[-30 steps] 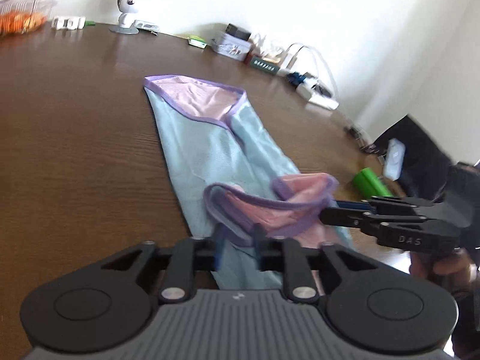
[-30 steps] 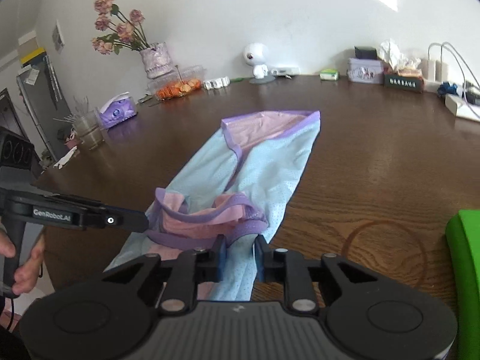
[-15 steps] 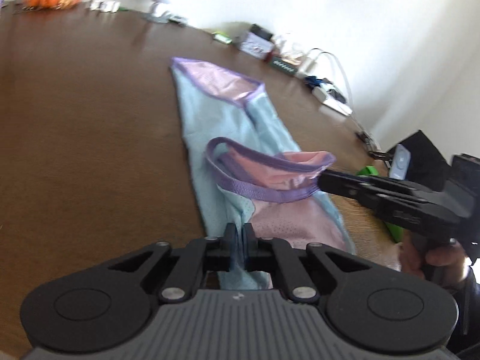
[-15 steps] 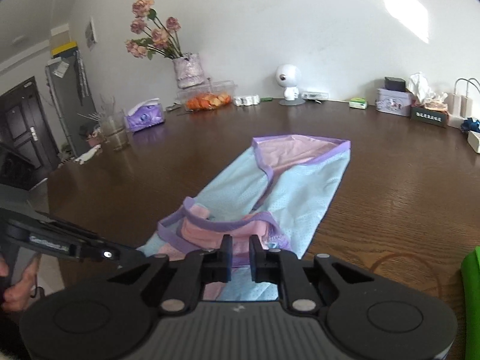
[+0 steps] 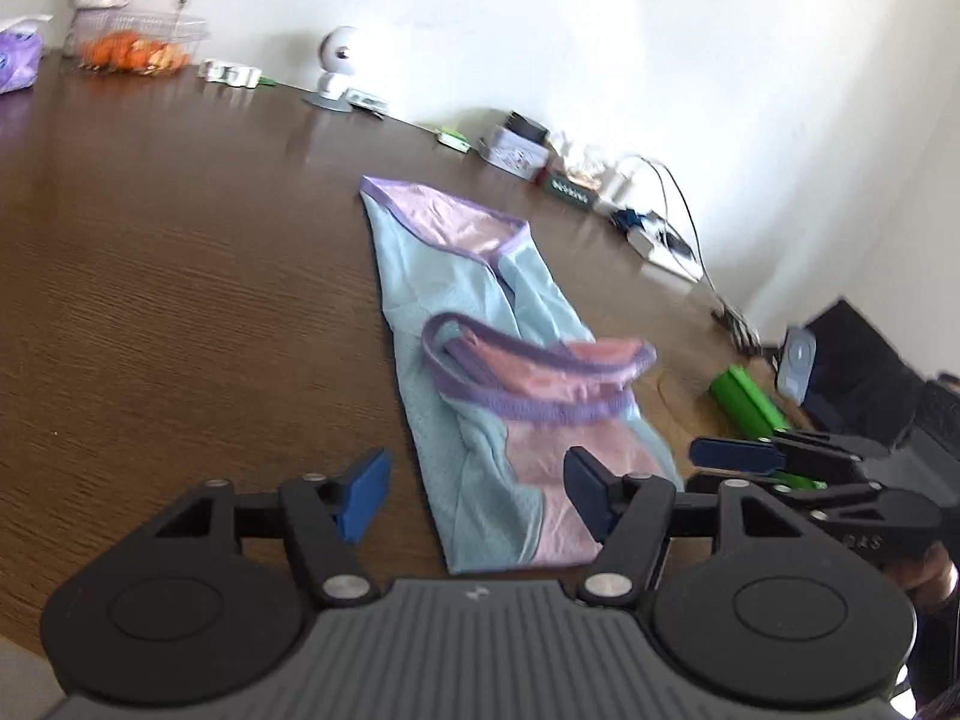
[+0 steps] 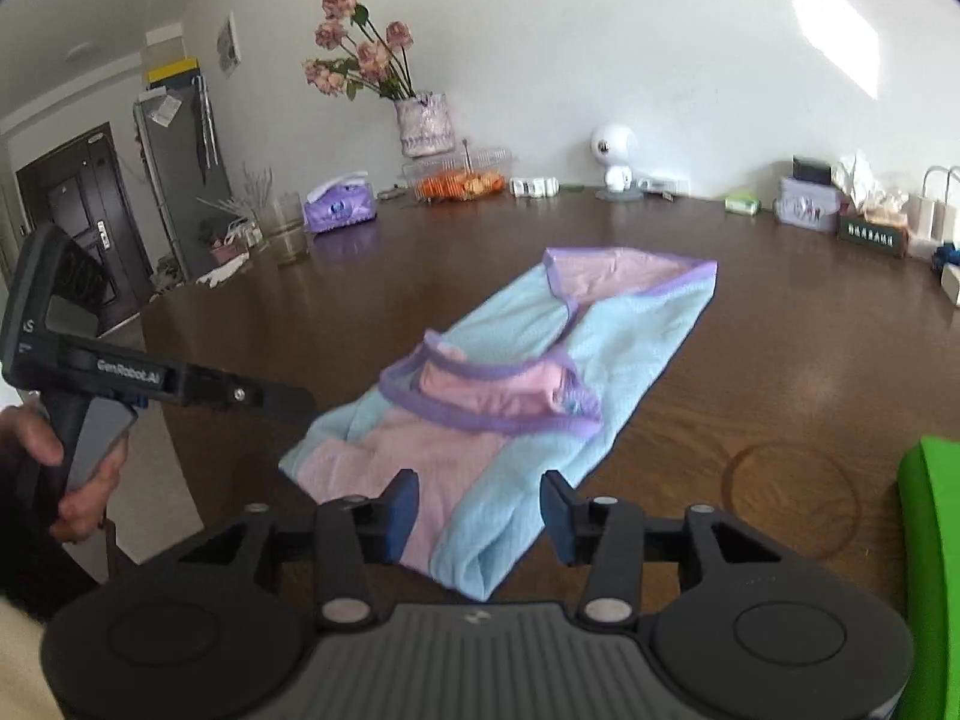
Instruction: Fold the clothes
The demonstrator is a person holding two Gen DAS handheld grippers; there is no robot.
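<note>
Two views show the same garment (image 5: 480,324) lying on the wooden table (image 5: 180,276), a light blue piece with a pink lining and purple trim.

From your left wrist camera, the garment runs away from you as a long strip, its near end lying between the blue pads of your left gripper (image 5: 474,486). Those jaws have just been opening and stand apart, with the cloth lying flat between them but neither pad pressing on it. A purple-trimmed band is folded over the middle of the garment, showing pink inside. Your right gripper (image 5: 729,456) comes in just beside the garment's right edge, and from this angle you cannot tell how its jaws stand. A green object (image 5: 747,399) lies on the table just beyond that gripper, farther from the garment. Far behind the garment, a small white round camera (image 5: 337,60) stands by the wall.

From your right wrist camera, the garment's near corner sits between the pads of your right gripper (image 6: 477,510). Its jaws have just been opening and are apart, gripping nothing. Your left gripper (image 6: 282,402) reaches toward the garment's left edge, your hand (image 6: 72,468) around its handle. Well beyond the garment, a vase of flowers (image 6: 423,120) and a purple tissue box (image 6: 339,204) stand at the table's far side.
</note>
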